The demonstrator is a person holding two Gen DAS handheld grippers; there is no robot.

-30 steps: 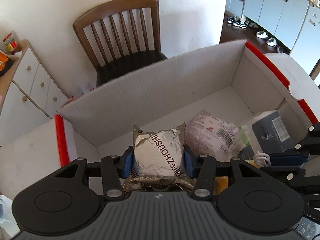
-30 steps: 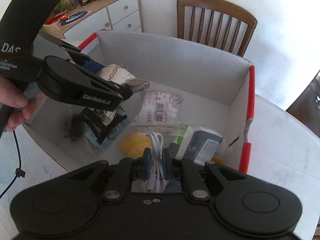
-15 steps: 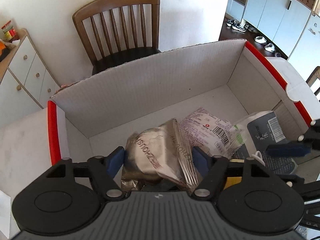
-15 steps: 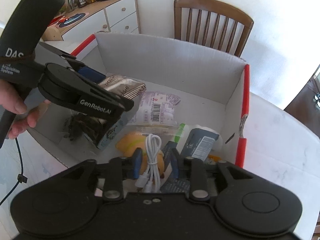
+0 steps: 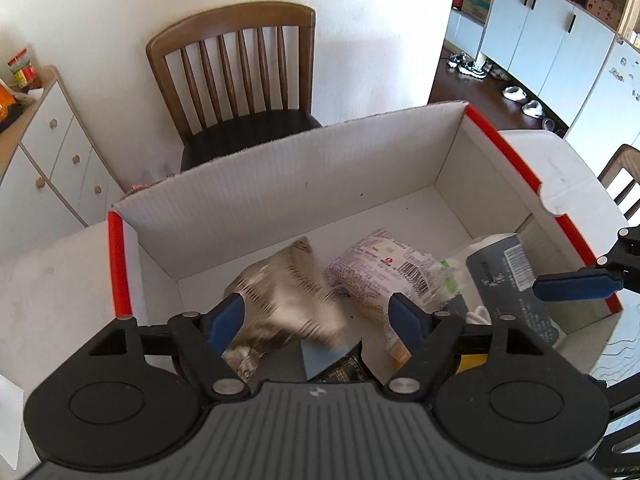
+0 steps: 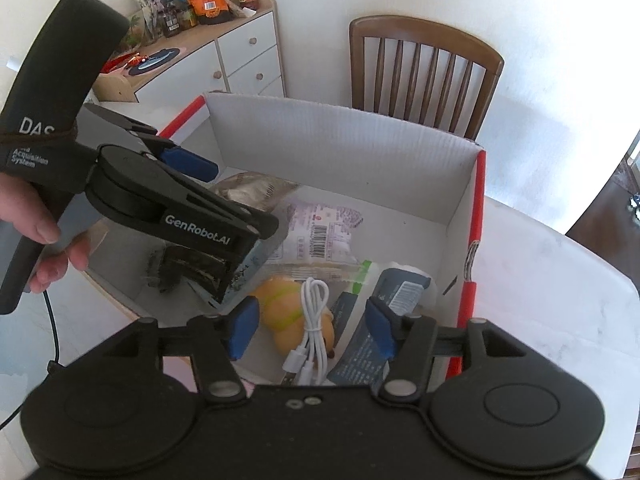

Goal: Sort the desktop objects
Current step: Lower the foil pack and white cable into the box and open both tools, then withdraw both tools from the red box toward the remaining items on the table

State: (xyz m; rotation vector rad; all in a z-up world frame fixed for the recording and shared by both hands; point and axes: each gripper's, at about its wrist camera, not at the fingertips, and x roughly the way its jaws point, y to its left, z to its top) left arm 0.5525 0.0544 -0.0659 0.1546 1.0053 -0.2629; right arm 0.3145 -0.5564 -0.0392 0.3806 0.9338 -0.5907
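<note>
A white cardboard box with red edges (image 5: pixel 280 200) (image 6: pixel 340 160) holds several items. My left gripper (image 5: pixel 316 320) is open above it; the silver foil packet (image 5: pixel 280 300) (image 6: pixel 252 190) lies loose, blurred, just below and between its fingers. My right gripper (image 6: pixel 312 326) is open over the box's near side; a coiled white cable (image 6: pixel 312 320) lies free on a yellow toy (image 6: pixel 280 304). A pink barcode packet (image 5: pixel 384 268) (image 6: pixel 324 232) and a grey-blue tissue pack (image 5: pixel 508 276) (image 6: pixel 376 320) lie in the box.
A wooden chair (image 5: pixel 236 92) (image 6: pixel 424 76) stands behind the box. A white drawer cabinet (image 6: pixel 240 60) with jars and snacks is at the back left. The box sits on a white table (image 6: pixel 540 280). A dark packet (image 6: pixel 192 268) lies in the box's left part.
Both grippers opened. The left one let the foil packet fall into the box; the right one released the white cable onto the yellow toy. Both pulled back a little.
</note>
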